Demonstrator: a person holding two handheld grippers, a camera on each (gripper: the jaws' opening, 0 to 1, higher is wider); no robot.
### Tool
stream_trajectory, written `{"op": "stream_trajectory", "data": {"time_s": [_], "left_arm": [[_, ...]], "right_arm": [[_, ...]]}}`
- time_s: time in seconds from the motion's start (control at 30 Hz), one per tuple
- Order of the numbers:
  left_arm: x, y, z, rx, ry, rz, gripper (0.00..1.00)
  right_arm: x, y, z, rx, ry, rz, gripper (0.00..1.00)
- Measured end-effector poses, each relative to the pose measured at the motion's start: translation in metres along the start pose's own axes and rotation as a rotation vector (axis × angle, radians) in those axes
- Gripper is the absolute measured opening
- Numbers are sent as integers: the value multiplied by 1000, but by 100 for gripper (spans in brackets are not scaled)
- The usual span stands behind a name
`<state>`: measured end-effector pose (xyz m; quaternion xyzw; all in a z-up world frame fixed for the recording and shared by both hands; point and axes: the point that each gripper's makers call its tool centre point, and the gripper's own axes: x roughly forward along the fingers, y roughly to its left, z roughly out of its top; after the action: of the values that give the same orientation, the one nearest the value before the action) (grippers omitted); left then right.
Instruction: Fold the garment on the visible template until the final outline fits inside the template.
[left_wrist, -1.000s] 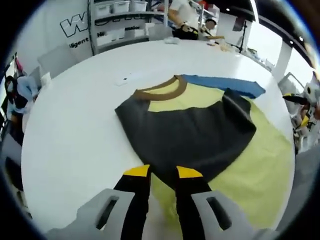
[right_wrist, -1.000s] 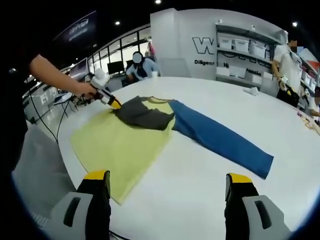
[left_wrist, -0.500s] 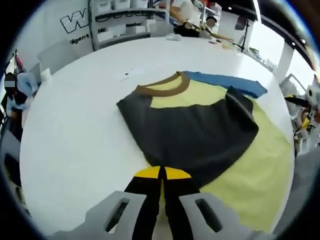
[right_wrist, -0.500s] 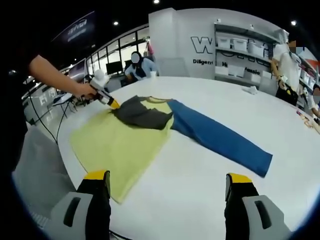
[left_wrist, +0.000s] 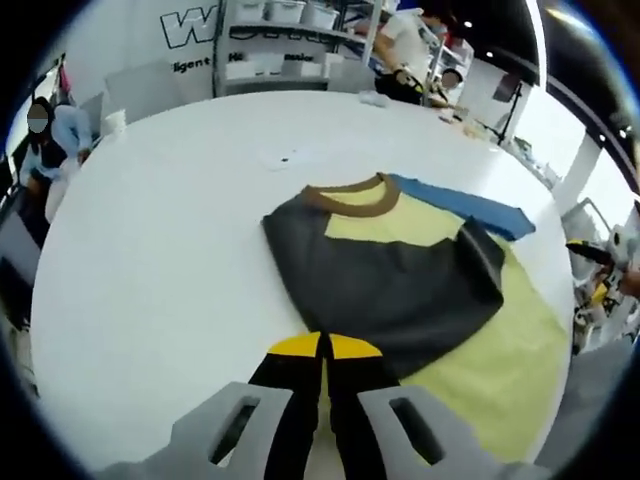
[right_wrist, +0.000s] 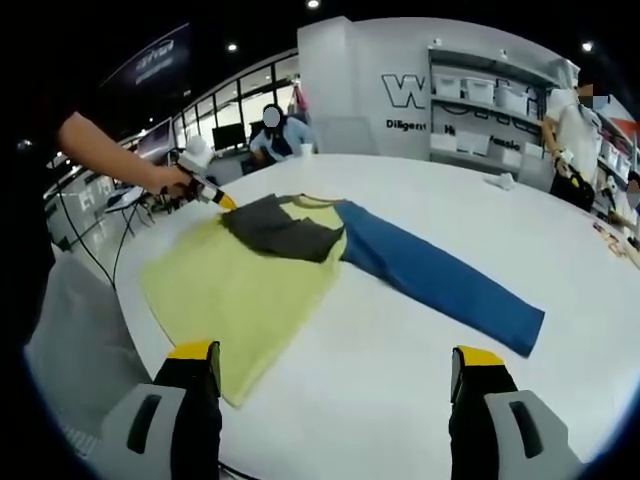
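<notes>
A yellow shirt (left_wrist: 500, 350) with a brown collar (left_wrist: 350, 196) lies flat on the white table (left_wrist: 150, 260). Its dark grey sleeve (left_wrist: 390, 280) is folded across the chest. The blue sleeve (left_wrist: 470, 205) stretches out to the far side. My left gripper (left_wrist: 325, 345) is shut at the near tip of the dark sleeve and appears to pinch its edge. In the right gripper view the left gripper (right_wrist: 218, 198), held by a person's hand, meets the dark sleeve (right_wrist: 280, 228) beside the yellow body (right_wrist: 240, 290) and the blue sleeve (right_wrist: 440, 280). My right gripper (right_wrist: 335, 355) hovers open over bare table.
Shelves with white bins (right_wrist: 490, 95) stand behind the table. A person (right_wrist: 575, 130) stands at the far right and another sits at the back (right_wrist: 275, 135). A small white object (right_wrist: 497, 182) lies near the far edge. The table's rim (right_wrist: 120, 300) runs close beside the shirt.
My left gripper's jaws closed at the dark sleeve's tip, then drew back a little. The right gripper stayed still and open.
</notes>
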<state>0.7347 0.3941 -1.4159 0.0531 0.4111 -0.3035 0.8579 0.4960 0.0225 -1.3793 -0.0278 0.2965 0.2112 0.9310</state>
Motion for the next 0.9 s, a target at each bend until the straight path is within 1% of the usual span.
{"op": "stream_trajectory", "data": {"time_s": [0.27, 0.47, 0.63, 0.73, 0.8, 0.9], "left_arm": [[-3, 16, -10, -30, 19, 29, 4], [-5, 22, -13, -93, 10, 43, 4], [-4, 21, -13, -61, 10, 46, 3], [-5, 22, -10, -80, -7, 45, 3], [-6, 21, -11, -91, -10, 41, 3], [-6, 20, -11, -73, -21, 41, 3]], "right_arm": [[0, -1, 0, 2, -3, -2, 94], [1, 1, 2, 4, -7, 1, 94], [2, 2, 2, 3, -9, 3, 95], [2, 1, 2, 2, -7, 5, 95], [3, 2, 3, 0, -9, 7, 95], [4, 3, 5, -5, -8, 12, 95]]}}
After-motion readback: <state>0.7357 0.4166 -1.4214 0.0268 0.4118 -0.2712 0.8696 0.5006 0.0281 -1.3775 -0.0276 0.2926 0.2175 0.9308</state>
